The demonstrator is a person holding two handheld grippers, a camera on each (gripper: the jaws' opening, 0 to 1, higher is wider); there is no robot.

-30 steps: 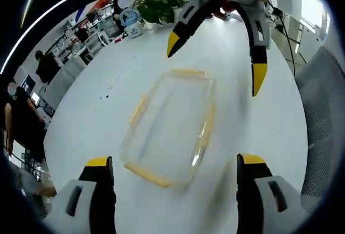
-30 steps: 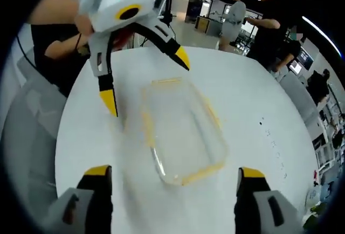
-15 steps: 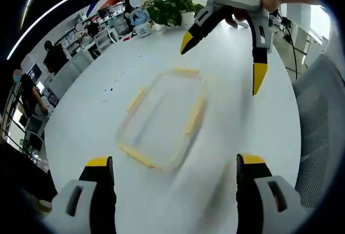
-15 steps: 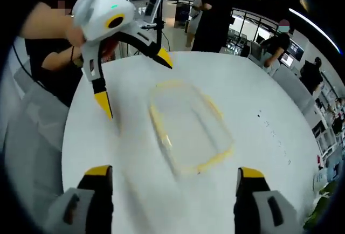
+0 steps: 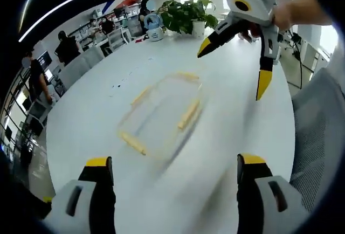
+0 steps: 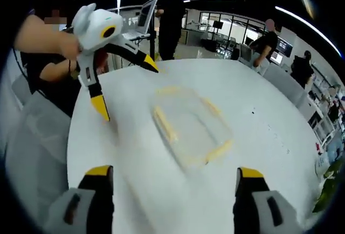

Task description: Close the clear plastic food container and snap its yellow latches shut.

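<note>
We've got the clear plastic food container point(image 5: 161, 112) lying flat mid-surface, blurred, yellow latches point(image 5: 189, 114) along its edges; can't tell if they're snapped. White round surface point(image 5: 97, 110) under it. Our left hand-held gripper point(image 5: 175, 172) hovers near the container w/ jaws spread wide, nothing between them. Right hand-held gripper point(image 6: 175, 172) same: jaws wide apart, gripping nothing, container point(image 6: 188, 123) ahead of it. Opposite us in the left gripper view, potted plant point(image 5: 186, 14) at the far edge. People stand in the bkgd.
</note>
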